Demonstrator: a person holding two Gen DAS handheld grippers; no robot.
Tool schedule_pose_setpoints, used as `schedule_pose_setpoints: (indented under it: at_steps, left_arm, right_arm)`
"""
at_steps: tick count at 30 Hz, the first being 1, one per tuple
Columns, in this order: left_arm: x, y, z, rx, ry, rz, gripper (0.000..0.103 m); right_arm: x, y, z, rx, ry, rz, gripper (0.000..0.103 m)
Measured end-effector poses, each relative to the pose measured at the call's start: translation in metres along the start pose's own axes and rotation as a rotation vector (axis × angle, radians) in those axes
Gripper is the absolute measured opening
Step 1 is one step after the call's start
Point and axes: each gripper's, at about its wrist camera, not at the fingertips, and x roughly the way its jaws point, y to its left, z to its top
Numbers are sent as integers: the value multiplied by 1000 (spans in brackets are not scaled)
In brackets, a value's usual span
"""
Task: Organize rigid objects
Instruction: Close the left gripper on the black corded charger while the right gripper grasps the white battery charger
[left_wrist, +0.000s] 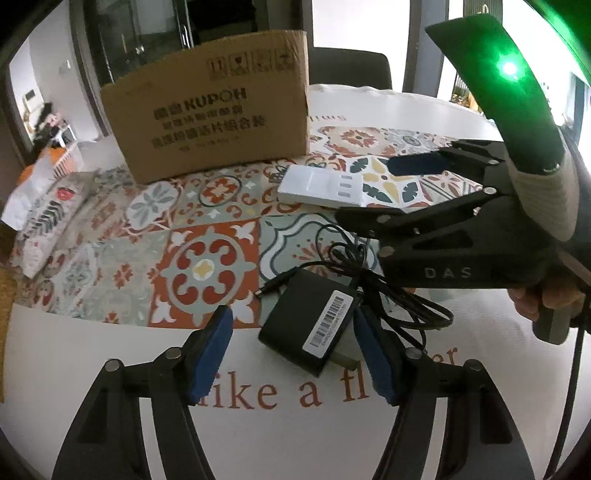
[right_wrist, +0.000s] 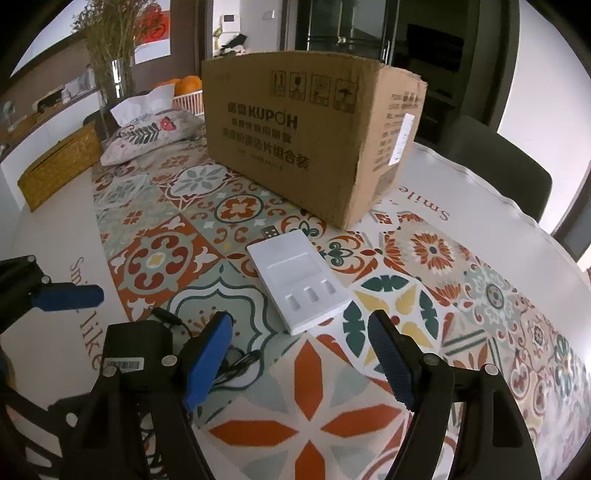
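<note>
From the left wrist view, the left gripper (left_wrist: 291, 354) hangs low over the near white border of the table (left_wrist: 110, 369), its blue pads spread to either side of a black power adapter (left_wrist: 306, 325). The right-hand pad sits just beside the adapter's labelled edge; whether it touches is hard to tell, and the other pad stands clear, so nothing is grasped. The adapter's thin black cable (left_wrist: 373, 280) lies in a loose tangle behind it. Further back, on the patterned cloth, a white battery charger (left_wrist: 325, 186) lies flat, and the right gripper (left_wrist: 376, 188) reaches in from the right edge with one finger above it and one beside it. A cardboard box (left_wrist: 214, 110) stands open-topped near the far edge (presumably where the items belong).

From the right wrist view, the right gripper (right_wrist: 299, 354) is spread wide and holds nothing; the white battery charger (right_wrist: 299, 280) lies just ahead of its fingertips, flat on the cloth, apart from both pads. The cardboard box (right_wrist: 303, 140) stands beyond it, well apart. The black power adapter (right_wrist: 136, 347) shows at the lower left, partly behind the gripper's frame, with the left gripper's blue pad (right_wrist: 70, 295) beside it.

Judging by this, the tidying has barely begun: both loose objects lie on the table, each with a gripper lining up, and the grasps and the carry to the box remain.
</note>
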Motion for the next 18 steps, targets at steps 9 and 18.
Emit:
schedule_pose_setpoints:
  at_steps: [9, 18]
  left_arm:
    - [21, 5, 4, 4, 4, -38, 53]
    - [29, 13, 9, -11, -8, -24, 52]
  right_arm:
    - [13, -5, 6, -13, 9, -12, 77]
    - [27, -8, 16, -25, 3, 7, 78]
